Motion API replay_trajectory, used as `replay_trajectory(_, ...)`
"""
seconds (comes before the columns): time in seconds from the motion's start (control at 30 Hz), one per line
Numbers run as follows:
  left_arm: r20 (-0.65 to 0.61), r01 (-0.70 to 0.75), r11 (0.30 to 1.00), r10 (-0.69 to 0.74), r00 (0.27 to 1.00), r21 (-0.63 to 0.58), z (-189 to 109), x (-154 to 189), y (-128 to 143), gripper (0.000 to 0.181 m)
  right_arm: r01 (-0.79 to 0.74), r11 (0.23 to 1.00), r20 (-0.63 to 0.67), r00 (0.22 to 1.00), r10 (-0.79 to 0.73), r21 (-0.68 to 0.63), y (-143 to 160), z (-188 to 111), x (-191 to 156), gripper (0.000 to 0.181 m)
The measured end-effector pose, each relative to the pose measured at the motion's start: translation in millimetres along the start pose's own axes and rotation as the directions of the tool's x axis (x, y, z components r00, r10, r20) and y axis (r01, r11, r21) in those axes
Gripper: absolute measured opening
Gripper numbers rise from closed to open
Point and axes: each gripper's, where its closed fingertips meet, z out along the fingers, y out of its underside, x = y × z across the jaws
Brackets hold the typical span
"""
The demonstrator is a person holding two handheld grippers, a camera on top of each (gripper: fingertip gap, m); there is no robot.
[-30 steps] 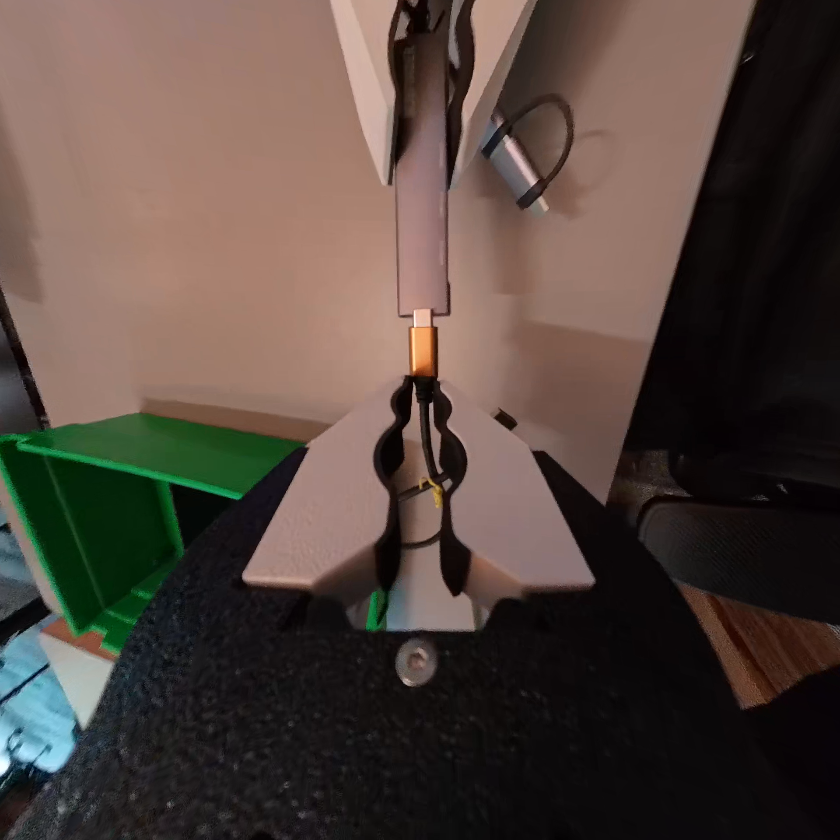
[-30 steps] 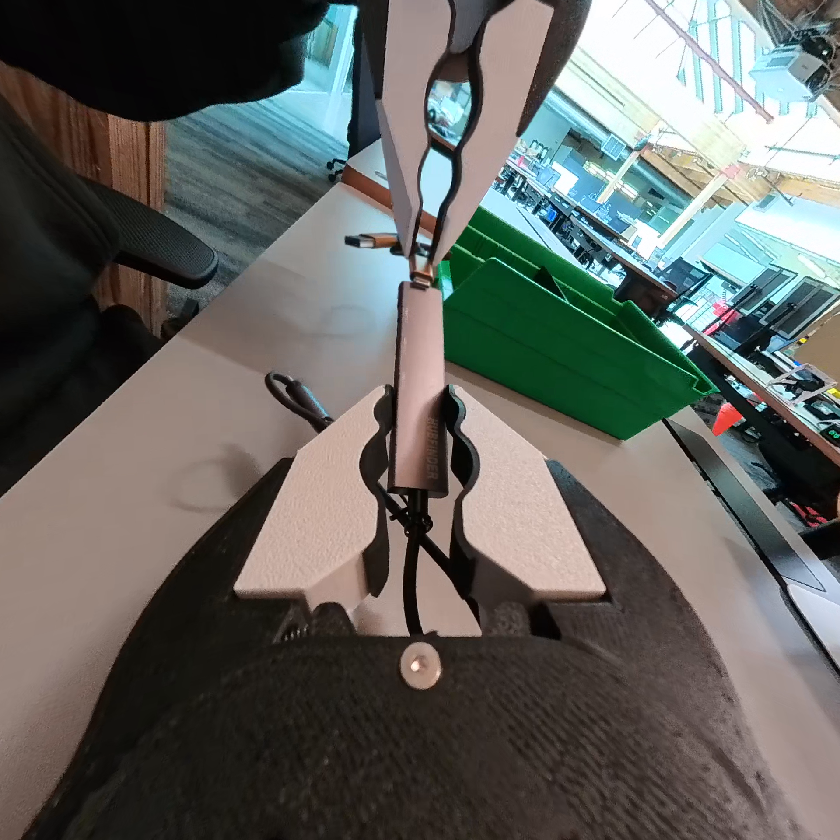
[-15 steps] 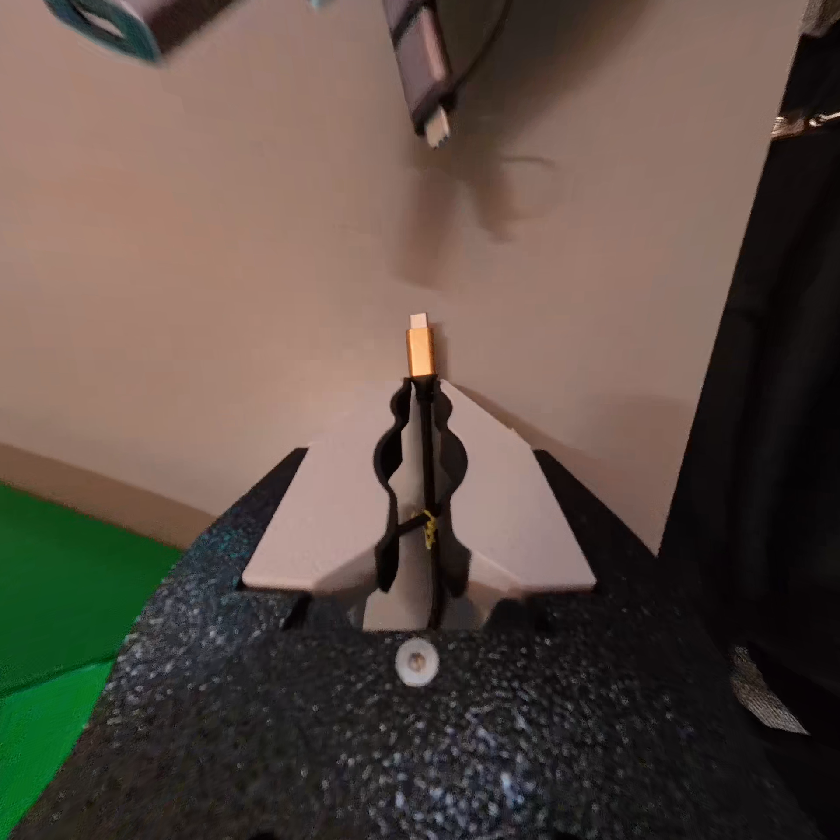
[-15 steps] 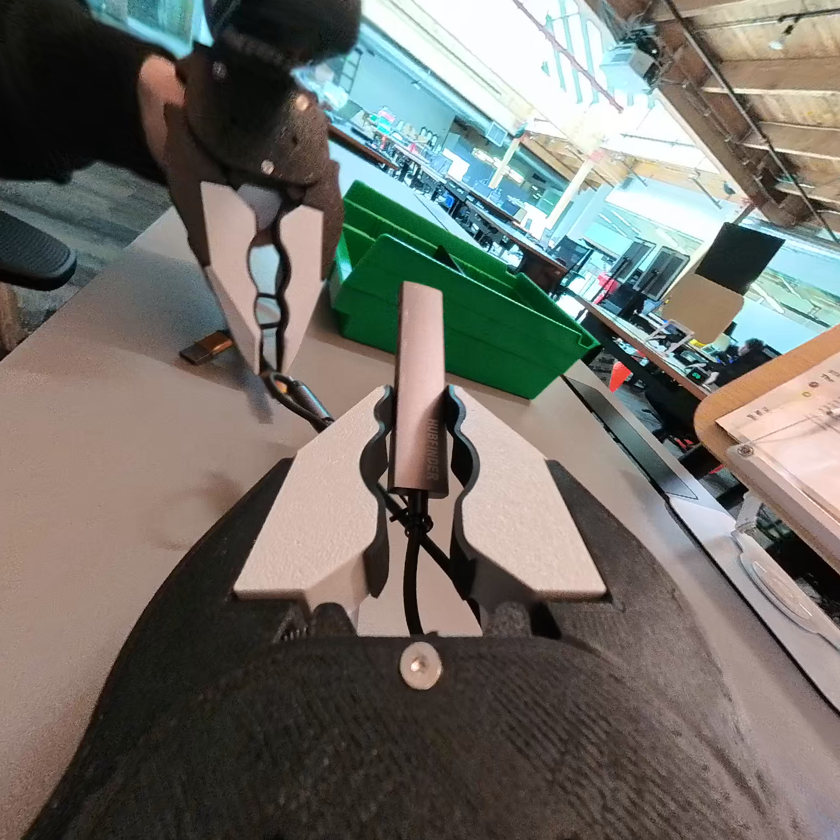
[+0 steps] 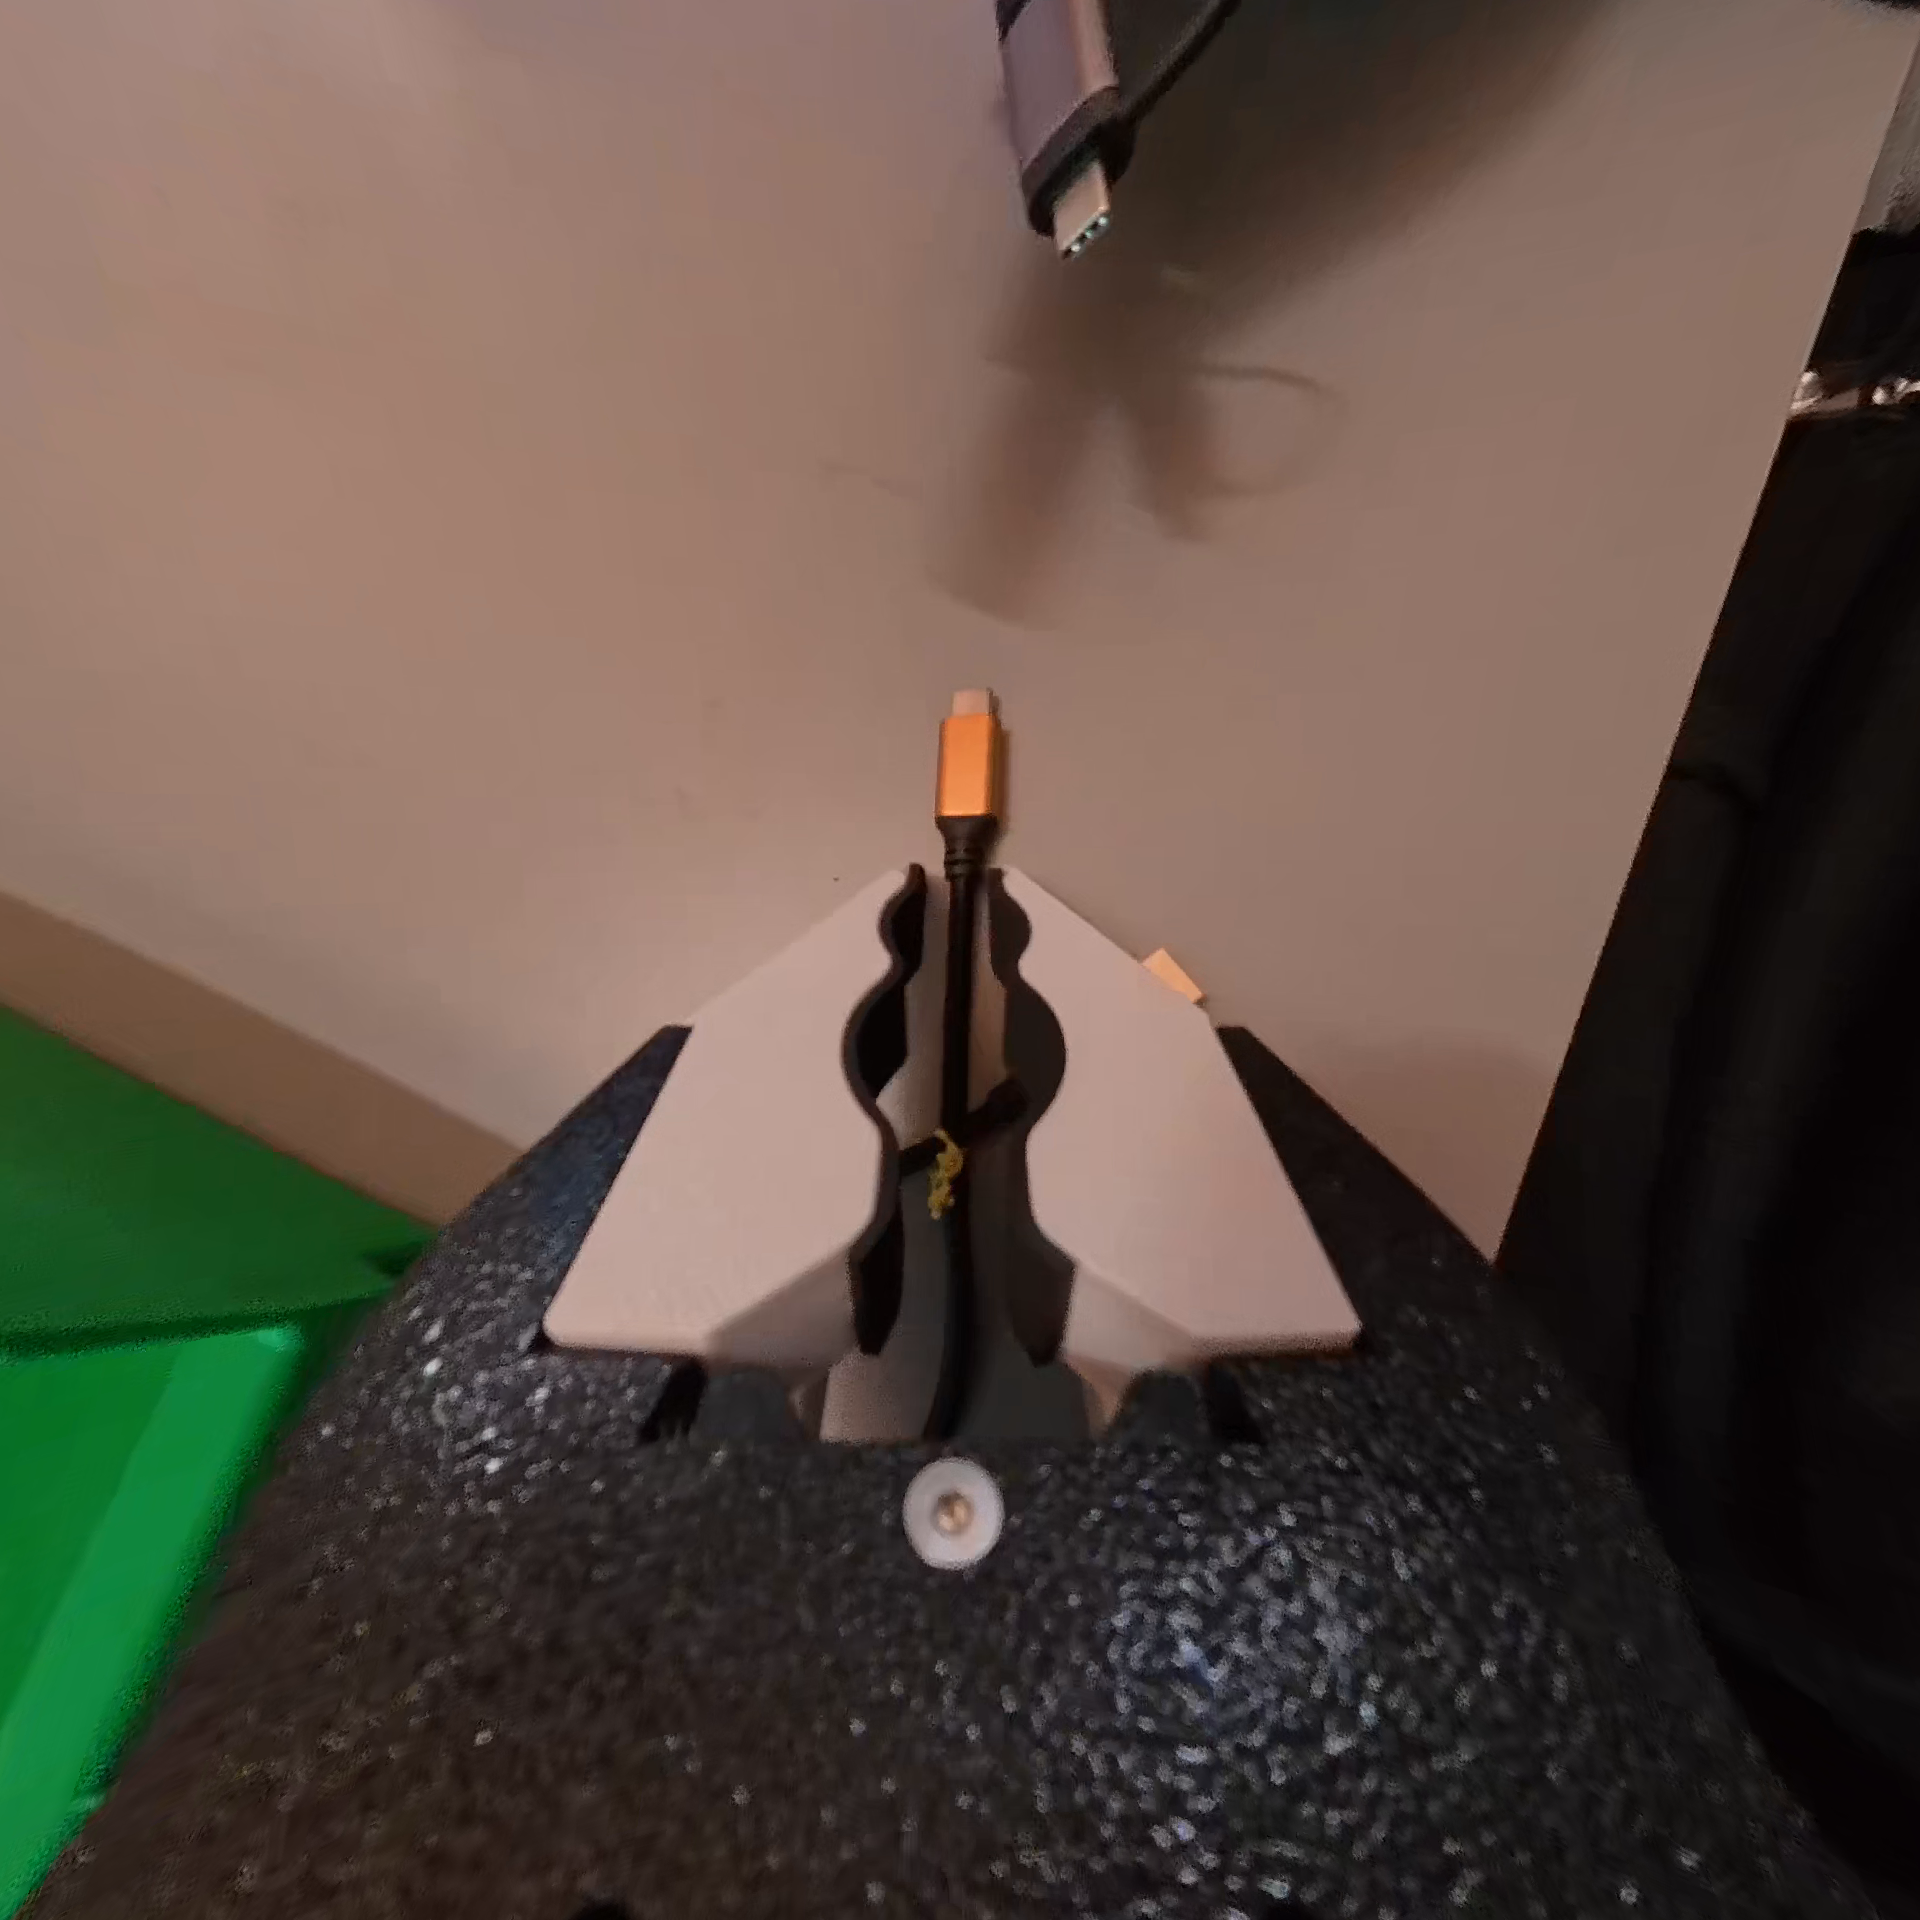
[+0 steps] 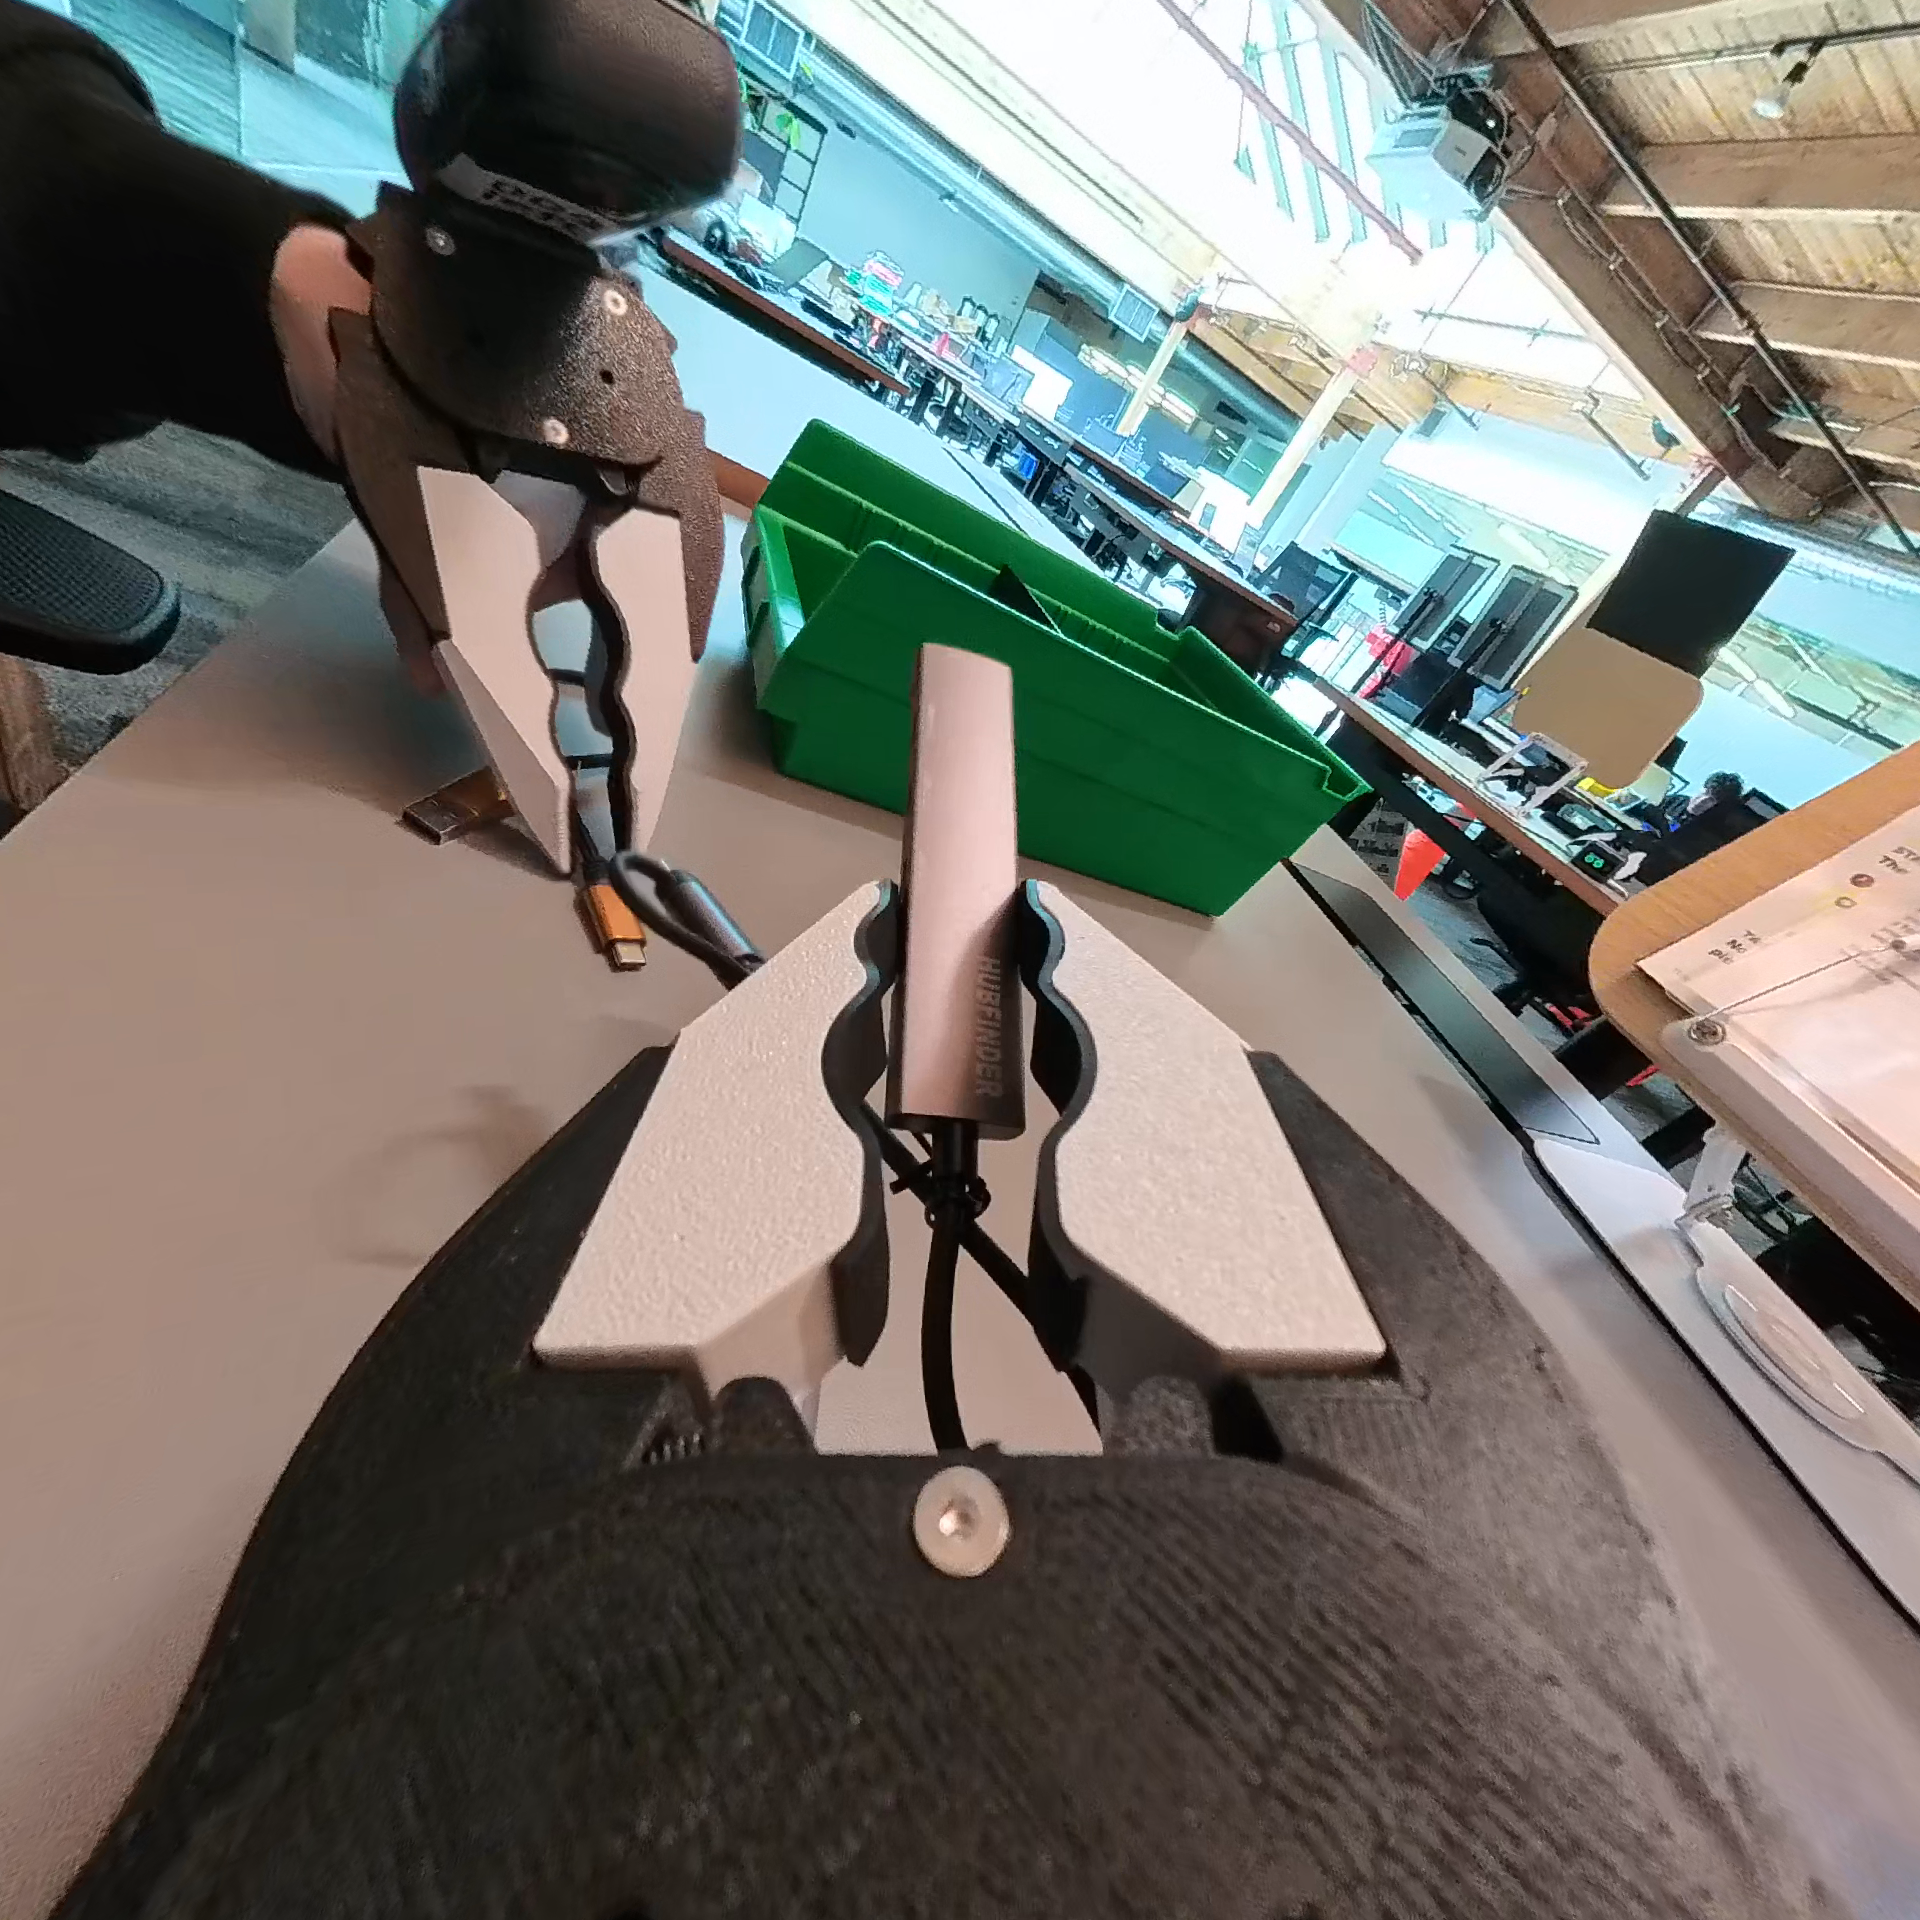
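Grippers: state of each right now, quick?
Left gripper: shut on the black cable just behind its orange plug.
Right gripper: shut on the grey hub.

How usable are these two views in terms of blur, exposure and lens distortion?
Left wrist view: dim and warm; the orange plug is sharp, but the grey plug above and the green bin are smeared, with soft shadows on the table. Right wrist view: bright, windows blown out, strong wide-angle bending at the edges; the grey hub is crisp.

Two wrist cameras, each close behind its own fingers.
Left looks down at the desk (image 5: 520, 468); right looks across it toward the green bin (image 6: 1039, 748), seen by both.
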Motion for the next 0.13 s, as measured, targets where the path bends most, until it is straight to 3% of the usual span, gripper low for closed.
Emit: replay_trajectory(0.13,0.013,0.075,0.997,-0.075,0.997,0.015,2.6,-1.3,-2.3,0.004,-0.002,1.000,0.006,1.000,0.002,0.000,0.0,0.0,-0.6,0.021)
